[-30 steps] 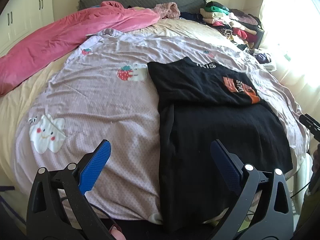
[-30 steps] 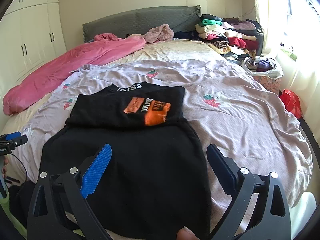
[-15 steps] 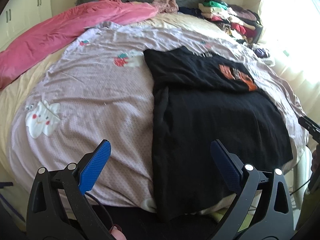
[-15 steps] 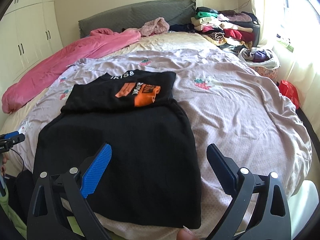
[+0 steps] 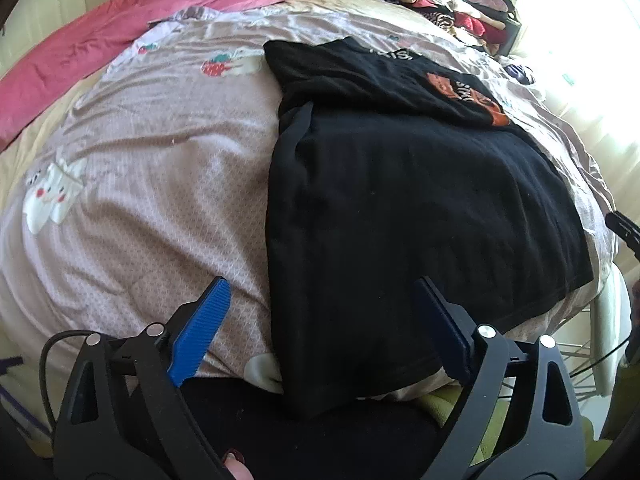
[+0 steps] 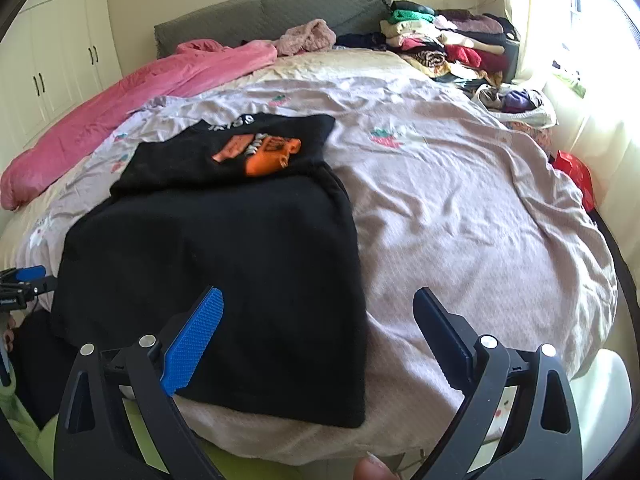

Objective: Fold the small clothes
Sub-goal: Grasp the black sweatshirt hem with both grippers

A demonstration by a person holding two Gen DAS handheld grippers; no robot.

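Nearest to us, our left gripper [image 5: 320, 320] hangs over the foot edge of the bed, its jaws spread wide with nothing between them. The near hem of the black shirt [image 5: 400, 200] lies just beyond and partly between its fingers, the left finger over bare sheet [image 5: 140, 200] and the right one over black cloth that droops off the mattress edge.

Our right gripper [image 6: 318, 336] is also wide apart and empty. The shirt [image 6: 224, 260] sits ahead and to its left; the blue left finger overlaps the shirt's near right part, while the right finger is over the mauve sheet [image 6: 460, 220], well clear of the cloth.

The shirt's long axis runs from the foot of the bed toward the headboard [image 6: 272, 12]. Its hem is toward us and its neck end points away. The far part is folded back on top, showing an orange print [image 6: 264, 152] and white lettering at the far edge.

Farther off, a pink quilt [image 6: 120, 112] lies along the left side, and a pile of folded clothes [image 6: 440, 44] sits at the far right corner.
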